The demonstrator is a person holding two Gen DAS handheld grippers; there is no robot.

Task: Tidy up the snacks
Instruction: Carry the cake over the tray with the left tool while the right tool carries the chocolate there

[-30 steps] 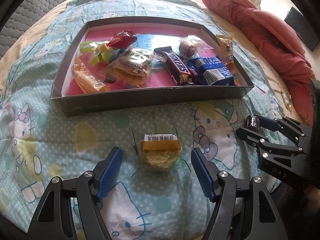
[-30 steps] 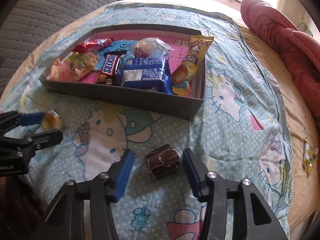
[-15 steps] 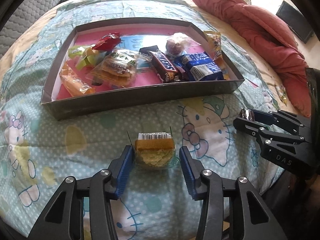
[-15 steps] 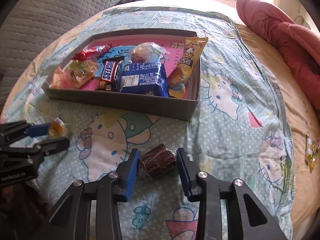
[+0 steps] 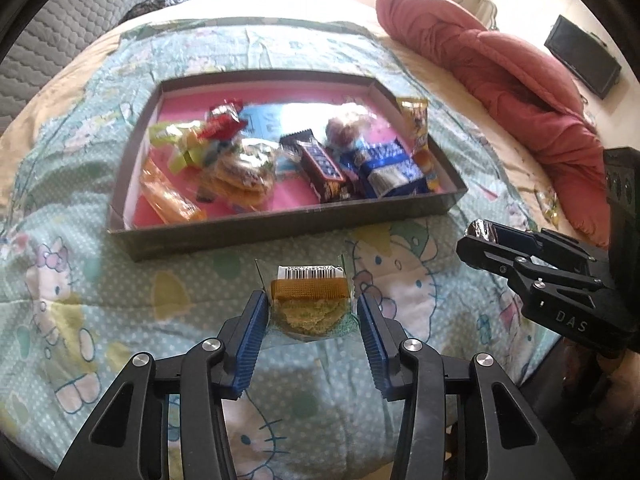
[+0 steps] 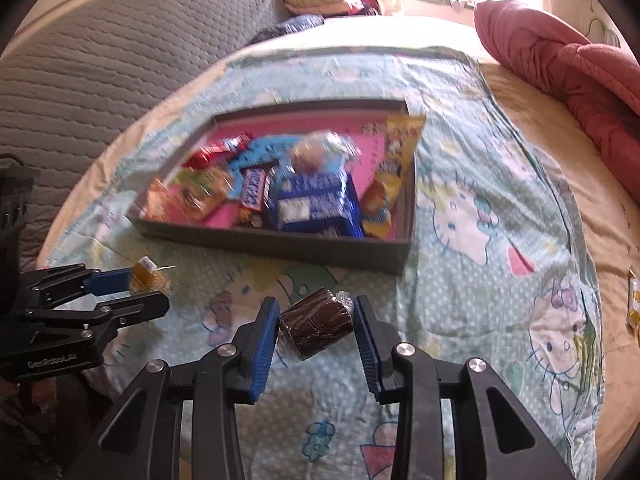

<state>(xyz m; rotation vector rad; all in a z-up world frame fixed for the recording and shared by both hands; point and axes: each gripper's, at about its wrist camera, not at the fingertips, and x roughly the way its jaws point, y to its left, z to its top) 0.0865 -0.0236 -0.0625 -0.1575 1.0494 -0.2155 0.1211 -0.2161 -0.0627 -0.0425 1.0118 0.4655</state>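
Note:
My left gripper (image 5: 310, 312) is shut on a clear-wrapped yellow cake with a barcode label (image 5: 309, 300) and holds it above the bedspread, in front of the grey box (image 5: 280, 232). My right gripper (image 6: 316, 320) is shut on a wrapped chocolate cake (image 6: 316, 322), also lifted off the bed. The box has a pink floor and holds several snacks: a Snickers bar (image 5: 320, 168), a blue cookie pack (image 5: 390, 168), cookies (image 5: 240, 176). The left gripper shows in the right wrist view (image 6: 132, 292), the right gripper in the left wrist view (image 5: 486, 244).
The box lies on a Hello Kitty bedspread (image 5: 80, 280). A red quilt (image 5: 500, 64) is bunched at the right. A small yellow packet (image 6: 634, 300) lies at the bed's right side. A grey padded headboard (image 6: 100, 64) runs along the left.
Both grippers have closed on their cakes and lifted them off the bedspread. Both views have risen and the box looks farther off.

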